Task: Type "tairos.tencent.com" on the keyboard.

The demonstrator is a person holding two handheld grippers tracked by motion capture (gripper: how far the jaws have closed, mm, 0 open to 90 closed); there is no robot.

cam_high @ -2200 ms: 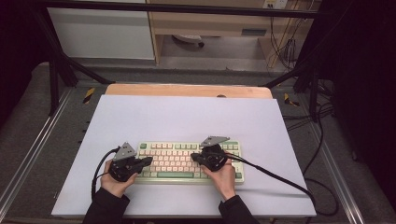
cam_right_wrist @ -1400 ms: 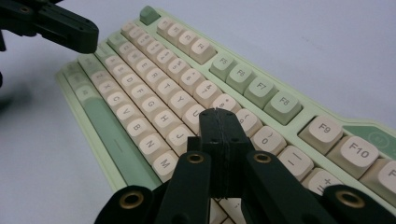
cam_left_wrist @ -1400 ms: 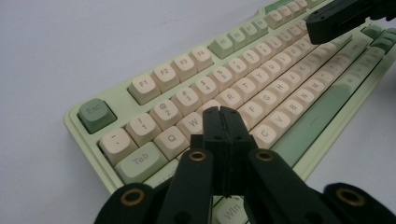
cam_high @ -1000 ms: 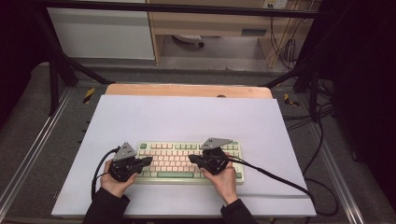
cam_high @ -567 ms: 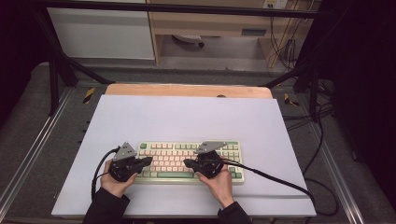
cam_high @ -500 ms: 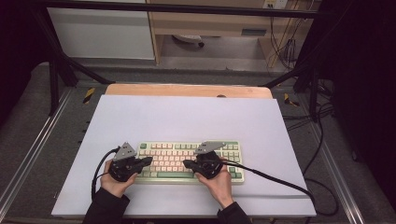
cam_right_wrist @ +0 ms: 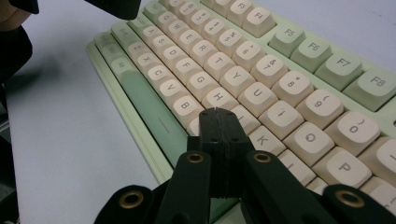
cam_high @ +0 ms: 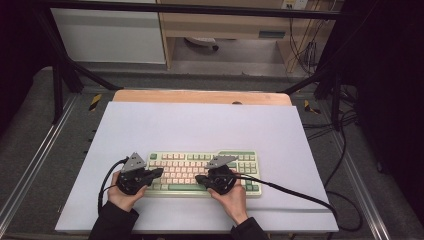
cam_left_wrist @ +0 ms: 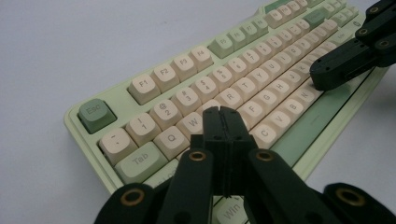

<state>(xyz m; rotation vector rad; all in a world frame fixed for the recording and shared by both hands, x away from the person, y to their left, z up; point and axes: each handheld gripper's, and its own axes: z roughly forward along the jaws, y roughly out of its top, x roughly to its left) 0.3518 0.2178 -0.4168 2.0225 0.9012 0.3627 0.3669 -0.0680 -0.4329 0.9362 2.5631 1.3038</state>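
Pale green keyboard (cam_high: pixel 200 172) with cream keys
Your left gripper (cam_left_wrist: pixel 223 122) and right gripper (cam_right_wrist: pixel 218 122) both have jaws pressed together, empty, over its keys.

A pale sheet (cam_high: pixel 200 125) covers the counter, whose wooden edge (cam_high: pixel 200 96) shows along the far side. Beyond it stand a white cabinet (cam_high: pixel 107 32) and a wooden shelf unit (cam_high: pixel 225 25). Loose cables (cam_high: pixel 305 47) hang at the far right.
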